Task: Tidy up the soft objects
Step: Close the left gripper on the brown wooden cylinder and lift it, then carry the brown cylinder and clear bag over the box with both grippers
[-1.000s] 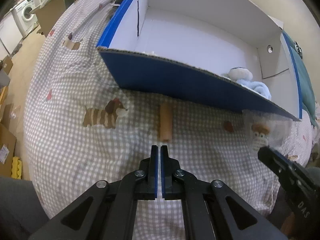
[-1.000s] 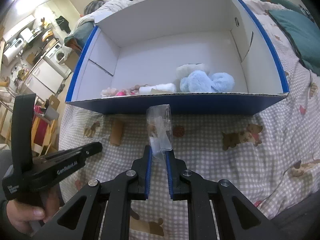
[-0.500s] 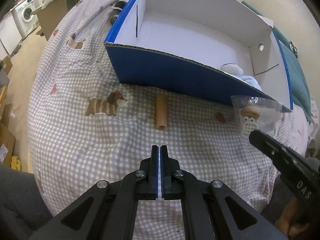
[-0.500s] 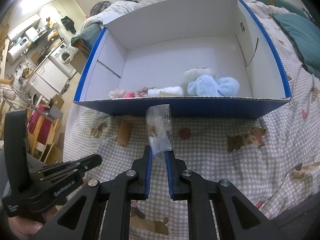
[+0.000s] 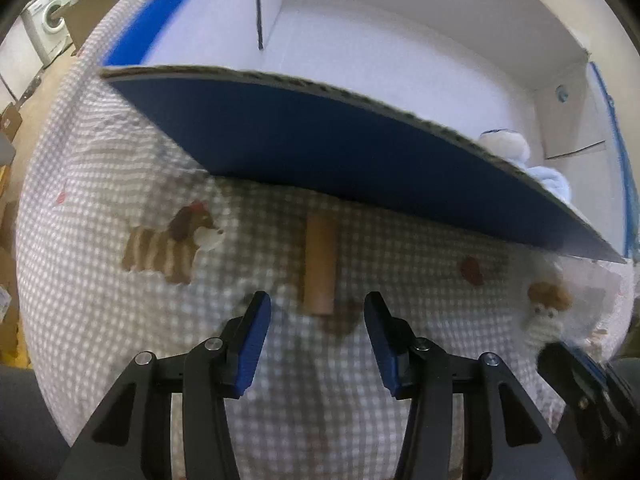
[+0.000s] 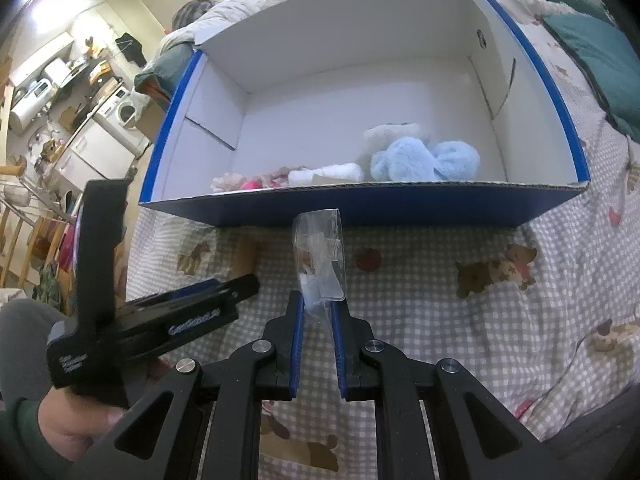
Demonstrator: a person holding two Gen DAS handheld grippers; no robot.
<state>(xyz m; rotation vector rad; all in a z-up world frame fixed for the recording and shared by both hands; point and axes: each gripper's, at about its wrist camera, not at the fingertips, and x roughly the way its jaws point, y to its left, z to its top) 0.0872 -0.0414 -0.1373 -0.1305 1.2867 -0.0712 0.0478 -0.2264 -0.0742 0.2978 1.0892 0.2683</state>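
Note:
A brown cylindrical roll (image 5: 319,268) lies on the checked bedspread just before the blue box front (image 5: 340,148). My left gripper (image 5: 317,320) is open, its fingertips on either side of the roll's near end. My right gripper (image 6: 318,304) is shut on a clear plastic bag (image 6: 320,256) with a small toy inside, held above the bedspread in front of the box (image 6: 360,204). The bag also shows at the right of the left wrist view (image 5: 548,312). The roll shows faintly in the right wrist view (image 6: 245,256).
The white-lined box holds a light blue plush (image 6: 424,158), a white roll (image 6: 326,172) and a pink item (image 6: 252,182). A teal pillow (image 6: 596,60) lies at the far right. The bed edge drops off at the left, with a washing machine (image 5: 48,26) beyond.
My left gripper has opened and moved forward and down toward the brown roll. My right gripper still holds the bag and has barely moved.

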